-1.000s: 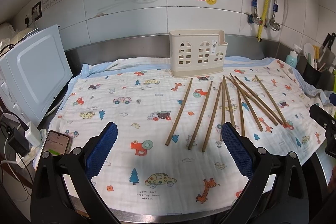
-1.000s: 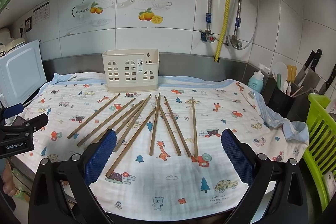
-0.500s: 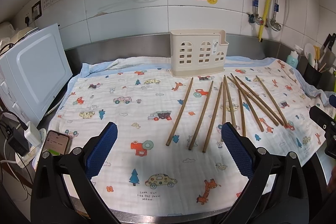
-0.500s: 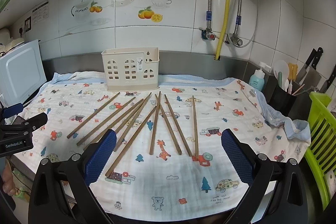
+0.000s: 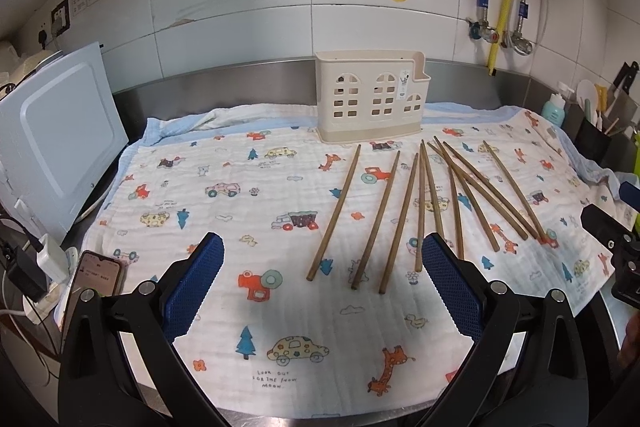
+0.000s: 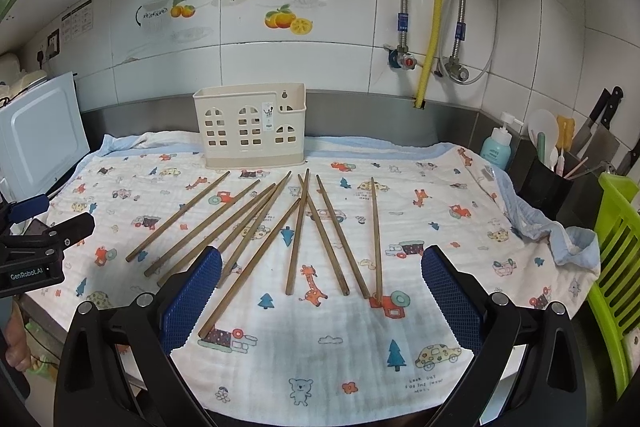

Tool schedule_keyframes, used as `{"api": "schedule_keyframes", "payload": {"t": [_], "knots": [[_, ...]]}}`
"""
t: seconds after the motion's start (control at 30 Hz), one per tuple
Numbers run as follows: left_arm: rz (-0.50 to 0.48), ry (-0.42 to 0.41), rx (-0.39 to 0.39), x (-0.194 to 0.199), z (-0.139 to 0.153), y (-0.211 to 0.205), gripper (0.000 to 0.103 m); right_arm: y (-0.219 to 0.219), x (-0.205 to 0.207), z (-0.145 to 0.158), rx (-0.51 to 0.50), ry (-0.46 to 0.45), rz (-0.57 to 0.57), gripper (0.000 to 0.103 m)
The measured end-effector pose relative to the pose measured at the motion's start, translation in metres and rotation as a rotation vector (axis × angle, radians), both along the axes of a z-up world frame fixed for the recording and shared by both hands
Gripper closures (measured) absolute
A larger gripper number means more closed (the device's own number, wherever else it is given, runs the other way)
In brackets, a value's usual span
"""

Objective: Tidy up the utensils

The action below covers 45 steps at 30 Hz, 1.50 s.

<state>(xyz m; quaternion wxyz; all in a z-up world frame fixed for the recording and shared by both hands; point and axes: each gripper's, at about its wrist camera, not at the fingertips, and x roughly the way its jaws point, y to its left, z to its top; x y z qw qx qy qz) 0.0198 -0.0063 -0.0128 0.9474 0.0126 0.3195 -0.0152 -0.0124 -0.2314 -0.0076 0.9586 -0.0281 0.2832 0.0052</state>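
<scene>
Nothing on the tabletop had shifted over the past second; both views only crept slightly closer, with chopsticks and holder lying as before.

Left to right:
- Phone (image 5: 94, 277): lay at the cloth's left edge beside a charger, clear of the work.
- Left tool (image 5: 322, 287): blue pads spread wide, nothing between them, hovering over the near edge of the printed cloth (image 5: 224, 211).
- Holder (image 5: 372, 95): cream, windowed, upright at the back of the cloth; apparently empty, though its inside was hidden.
- Chopsticks (image 5: 400, 215): about ten brown sticks, flat on the cloth in front of the holder, fanned, several crossing or touching on the right.
- Right tool (image 6: 320, 291): pads likewise wide and empty, over the near ends of the sticks.
- Dark utensil pot (image 6: 548, 183): at far right, off the cloth.

Risks, as judged:
- Thin, round sticks could roll or twist out of a pinch.
- Where sticks crossed, lifting one could drag its neighbour.
- Soft cloth could bunch under a closing pad.
- The light holder could tip if a stick struck its rim.
</scene>
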Motion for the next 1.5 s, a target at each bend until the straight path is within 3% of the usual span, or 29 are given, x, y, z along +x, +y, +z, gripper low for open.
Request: {"api": "schedule_keyframes", "payload": {"t": [0.43, 1.03, 1.4, 1.5], "knots": [[-0.01, 0.023, 0.011, 0.016, -0.008, 0.0, 0.005, -0.008, 0.016, -0.012, 0.011, 0.035, 0.017, 0.006], [0.002, 0.099, -0.014, 0.056, -0.042, 0.011, 0.007, -0.039, 0.052, -0.055, 0.058, 0.12, 0.021, 0.008], [0.0, 0.133, -0.03, 0.082, -0.056, 0.017, 0.007, -0.063, 0.082, -0.078, 0.098, 0.186, -0.038, 0.026], [-0.013, 0.157, -0.051, 0.09, -0.062, 0.019, 0.018, -0.069, 0.088, -0.084, 0.1, 0.2, -0.06, 0.032]]}}
